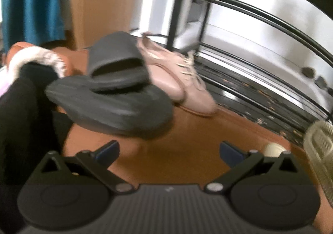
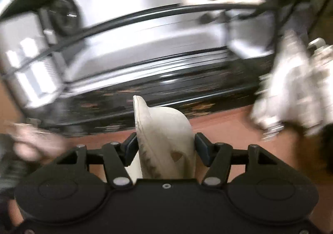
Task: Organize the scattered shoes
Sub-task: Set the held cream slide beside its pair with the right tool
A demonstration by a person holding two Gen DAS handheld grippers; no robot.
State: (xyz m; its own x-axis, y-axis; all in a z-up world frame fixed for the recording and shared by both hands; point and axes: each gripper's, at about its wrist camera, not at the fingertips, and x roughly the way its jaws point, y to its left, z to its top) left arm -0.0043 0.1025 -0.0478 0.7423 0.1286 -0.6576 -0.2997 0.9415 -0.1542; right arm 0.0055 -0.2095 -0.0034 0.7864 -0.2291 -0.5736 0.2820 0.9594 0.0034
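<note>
cream slipper (image 2: 164, 140) stands edgewise, clamped between right gripper (image 2: 165, 146) jaws (left gripper (image 1: 168, 150) gapes wide, empty).

Ahead and left of the left gripper (image 1: 166, 150), two matt grey slippers (image 1: 112, 92) look like ribbed foam or rubber, and beside them the pink lace-up shoes (image 1: 179, 86) have a smooth, faintly shiny leather-like skin on a warm, polished wood floor (image 1: 187, 129). Between the right gripper's (image 2: 165, 146) blue pads (image 2: 203, 146), the cream slipper (image 2: 164, 129) is matt, scuffed rubber; beyond it the black rack (image 2: 166, 11) is glossy metal tubing.
</note>
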